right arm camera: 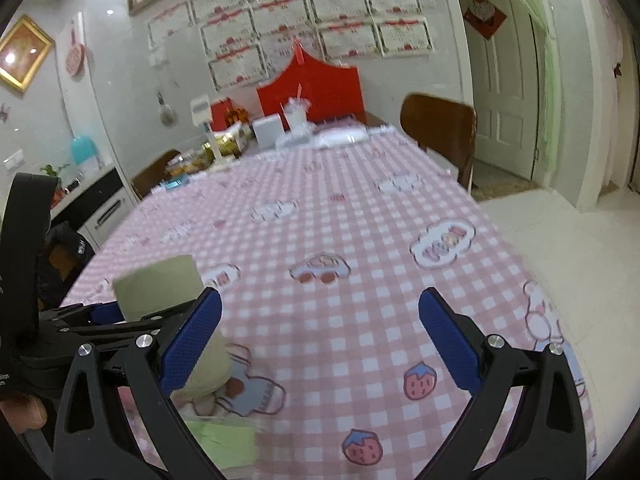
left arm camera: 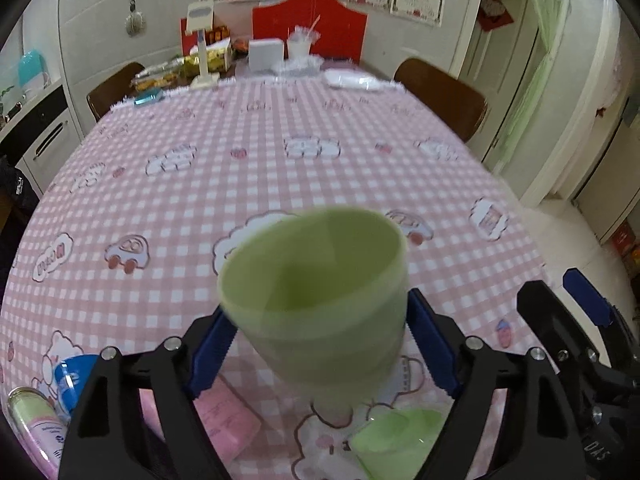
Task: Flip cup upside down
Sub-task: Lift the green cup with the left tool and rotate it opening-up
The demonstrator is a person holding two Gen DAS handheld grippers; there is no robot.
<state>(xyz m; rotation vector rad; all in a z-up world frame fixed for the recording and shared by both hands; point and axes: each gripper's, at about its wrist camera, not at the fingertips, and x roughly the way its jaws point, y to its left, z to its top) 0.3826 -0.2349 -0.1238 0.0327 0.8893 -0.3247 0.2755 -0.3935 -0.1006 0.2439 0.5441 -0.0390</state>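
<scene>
Above the pink checked tablecloth (left arm camera: 280, 152) of the counter, the left gripper (left arm camera: 320, 344) holds the green cup (left arm camera: 316, 292) clear of the cloth. Its two blue pads (left arm camera: 212, 352) press the cup's lower wall from either side, and the cup's mouth tilts up and away from the camera, so the inner wall and base show. The cup's outline is smeared by motion blur. Seen from the right wrist, the same cup (right arm camera: 160, 288) sits between the left gripper's (right arm camera: 132, 312) black links at the left edge of that view, its mouth upward; a fingertip of the holding hand (right arm camera: 24, 408) shows beneath the handle.

Right of the cup, the right gripper (right arm camera: 320, 344) is level with the left one, jaws spread wide and holding nothing, pointing along the counter; from the left wrist its (left arm camera: 568, 300) black frame and one blue pad appear at the right edge.

Below the cup on the cloth lie a flat green piece (left arm camera: 400, 436) and a pink packet (left arm camera: 228, 420); left of the cup, at the view's lower corner, a pink can (left arm camera: 32, 424) and a blue lid (left arm camera: 76, 376). Beyond the cup, at the counter's far end, stand a white box (left arm camera: 265, 54) and a red board (left arm camera: 308, 24), with a brown chair (left arm camera: 444, 96) to either side.
</scene>
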